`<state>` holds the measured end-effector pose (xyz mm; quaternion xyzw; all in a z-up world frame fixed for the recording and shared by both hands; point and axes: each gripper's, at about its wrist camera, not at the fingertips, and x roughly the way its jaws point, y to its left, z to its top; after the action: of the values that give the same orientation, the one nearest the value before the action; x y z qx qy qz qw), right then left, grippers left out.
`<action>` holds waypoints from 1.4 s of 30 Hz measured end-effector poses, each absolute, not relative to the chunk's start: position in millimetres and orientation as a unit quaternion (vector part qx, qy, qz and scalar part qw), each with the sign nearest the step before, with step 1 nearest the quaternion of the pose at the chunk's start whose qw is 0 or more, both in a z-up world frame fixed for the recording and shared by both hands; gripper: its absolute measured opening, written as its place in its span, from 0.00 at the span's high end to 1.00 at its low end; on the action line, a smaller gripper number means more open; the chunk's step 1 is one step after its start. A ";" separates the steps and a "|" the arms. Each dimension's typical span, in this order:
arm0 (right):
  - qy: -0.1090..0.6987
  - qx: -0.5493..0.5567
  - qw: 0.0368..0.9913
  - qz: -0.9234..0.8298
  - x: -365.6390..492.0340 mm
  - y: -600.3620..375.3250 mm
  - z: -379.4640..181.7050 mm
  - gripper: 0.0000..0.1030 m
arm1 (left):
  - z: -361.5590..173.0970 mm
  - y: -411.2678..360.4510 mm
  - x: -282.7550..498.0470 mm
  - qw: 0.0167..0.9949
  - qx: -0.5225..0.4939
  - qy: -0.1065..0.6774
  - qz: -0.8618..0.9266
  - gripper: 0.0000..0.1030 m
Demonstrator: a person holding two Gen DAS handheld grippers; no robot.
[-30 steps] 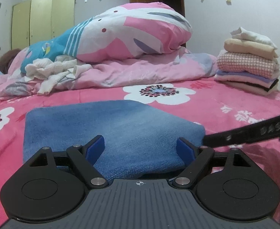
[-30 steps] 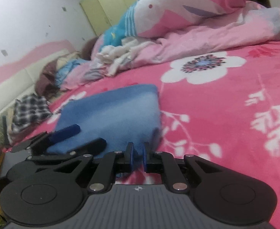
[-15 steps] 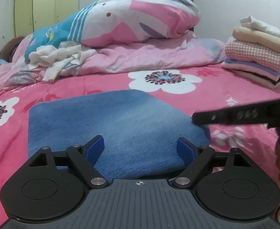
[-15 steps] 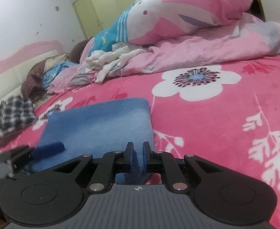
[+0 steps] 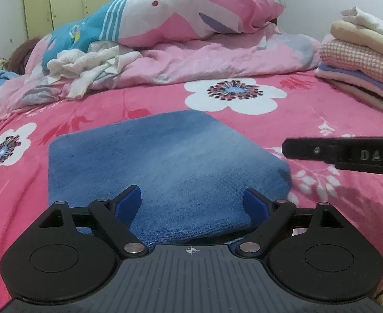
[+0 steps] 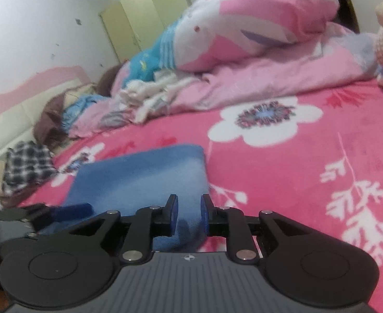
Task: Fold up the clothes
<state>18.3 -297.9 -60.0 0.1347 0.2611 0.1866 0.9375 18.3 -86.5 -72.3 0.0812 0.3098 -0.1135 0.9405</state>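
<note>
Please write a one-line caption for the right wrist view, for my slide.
Right gripper, jaws just opening, with a corner of the folded blue fleece garment between its fingers, on the pink floral bedspread.

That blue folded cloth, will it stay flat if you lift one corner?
Probably not. The blue folded cloth looks soft and fuzzy, so it would likely droop and its layers fall open. It seems light, and it may drag on the plush pink bedcover rather than slide.

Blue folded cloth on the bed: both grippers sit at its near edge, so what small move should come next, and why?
Probably draw the right gripper back off the blue cloth. Its jaws have just been opening, with the cloth's near corner still between them. The cloth already lies folded flat on the pink bedspread, and the left gripper stands wide open over its near edge, gripping nothing.
</note>
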 end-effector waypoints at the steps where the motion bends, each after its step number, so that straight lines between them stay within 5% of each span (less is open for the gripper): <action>1: 0.260 0.130 0.938 0.190 18.2 -296.2 -60.5 0.80 | -72.0 -87.1 18.2 0.940 0.082 0.311 -0.112 0.16; 42: 0.334 0.210 0.890 0.229 32.3 -306.1 -94.3 0.79 | -67.7 -89.2 6.0 0.938 0.096 0.323 -0.078 0.05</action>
<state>32.3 -306.1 -94.3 0.2098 0.3337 0.2292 0.8900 6.0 -89.2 -67.7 0.0960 0.3227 -0.0775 0.9384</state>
